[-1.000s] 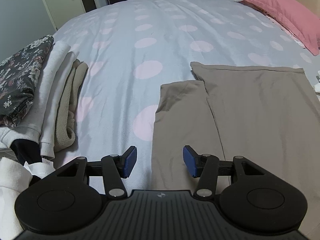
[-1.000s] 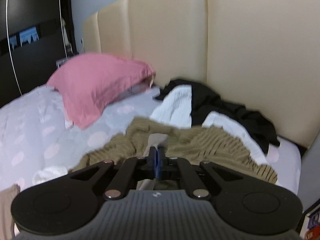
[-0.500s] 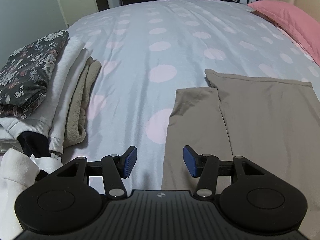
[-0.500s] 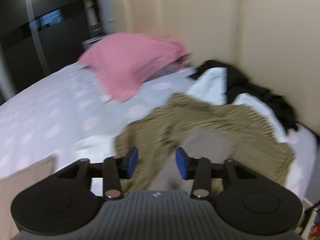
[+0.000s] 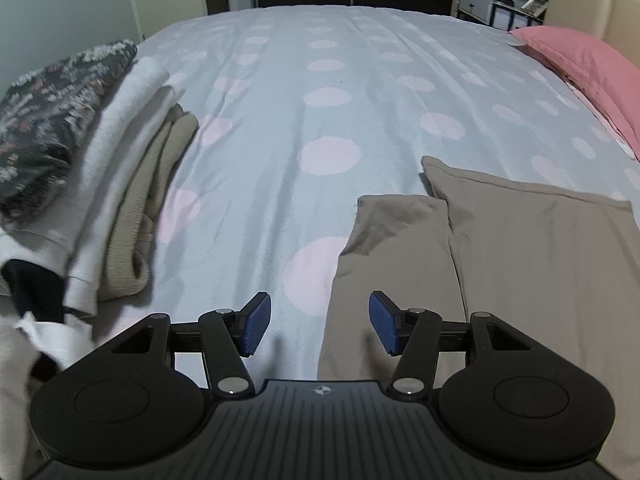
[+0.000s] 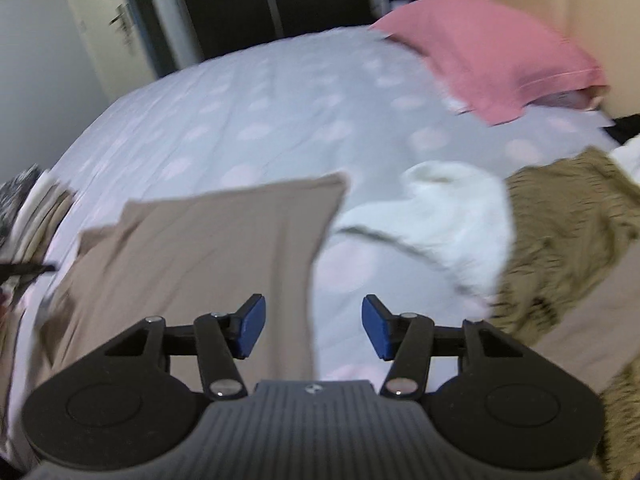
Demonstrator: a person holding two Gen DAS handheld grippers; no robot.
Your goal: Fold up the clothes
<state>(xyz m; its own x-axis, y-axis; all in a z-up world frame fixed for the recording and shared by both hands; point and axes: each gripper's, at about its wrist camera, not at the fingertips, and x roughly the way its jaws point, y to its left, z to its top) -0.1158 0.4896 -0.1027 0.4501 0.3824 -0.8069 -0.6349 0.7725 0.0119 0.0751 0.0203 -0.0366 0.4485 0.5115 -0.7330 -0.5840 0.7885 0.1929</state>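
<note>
Presently: left gripper [image 5: 316,322] and right gripper [image 6: 311,328], jaws parting, nothing between them, both above a flat taupe garment [image 5: 520,264]. Right-wrist view blurred; white garment [image 6: 444,216] and olive knit [image 6: 568,224] indistinct.

Pale blue bedspread [image 5: 320,80] dotted pink; taupe garment [image 5: 520,260]; pink pillow [image 6: 488,52]; dark floral fabric [image 5: 48,120]; olive ribbed knit [image 6: 568,220]; blue gripper pads [image 5: 256,324].

No readable text, label or number on anything here.
</note>
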